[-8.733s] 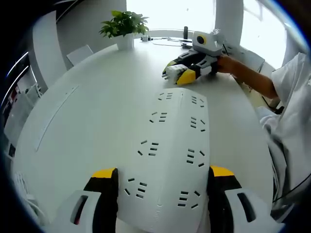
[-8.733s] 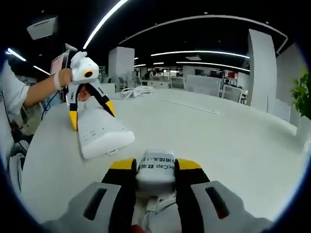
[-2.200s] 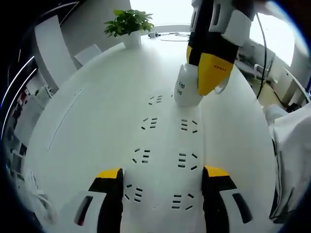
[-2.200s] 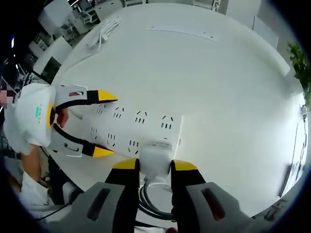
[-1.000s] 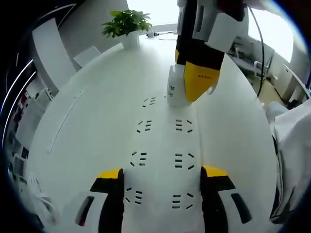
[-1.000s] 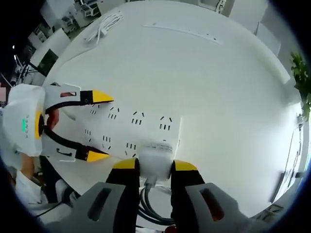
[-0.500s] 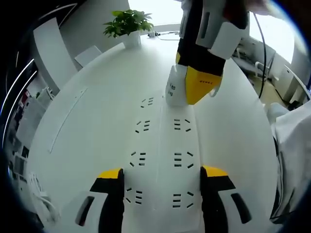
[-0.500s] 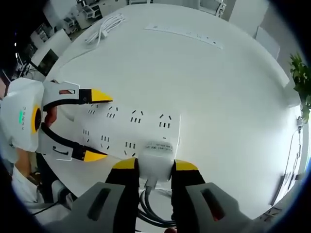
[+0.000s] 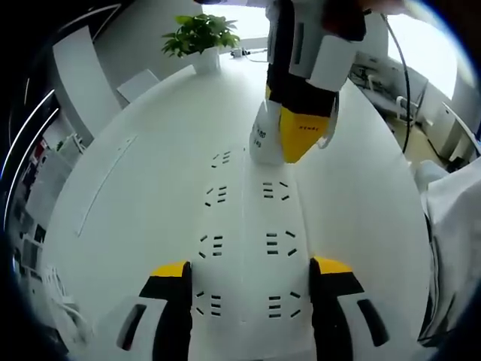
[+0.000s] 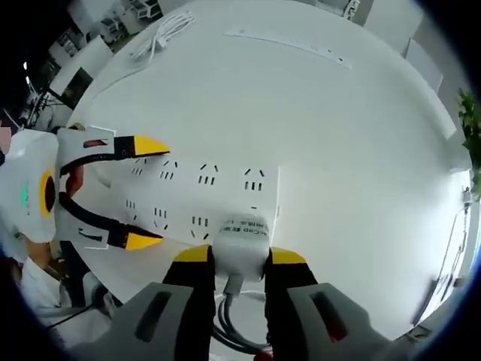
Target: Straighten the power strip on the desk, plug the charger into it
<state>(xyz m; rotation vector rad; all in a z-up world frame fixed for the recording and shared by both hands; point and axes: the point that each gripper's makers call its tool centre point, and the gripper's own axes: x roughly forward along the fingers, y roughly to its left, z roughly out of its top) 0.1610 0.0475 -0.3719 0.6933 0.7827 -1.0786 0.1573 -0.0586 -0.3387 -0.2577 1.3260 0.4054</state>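
On the white desk [image 10: 361, 135], the flat white power strip [image 9: 244, 248] is clamped between the left gripper [image 9: 248, 282] jaws. At twelve o'clock, the white cube charger [image 10: 240, 252], clenched by the right gripper [image 10: 234, 259], touches its far end.

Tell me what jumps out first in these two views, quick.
The right gripper, shut on a white charger, holds it at the far end of the white power strip; in the left gripper view it comes down from the top. The left gripper straddles the strip's near end, yellow-tipped jaws on either side. A potted plant stands at the far edge of the white desk.
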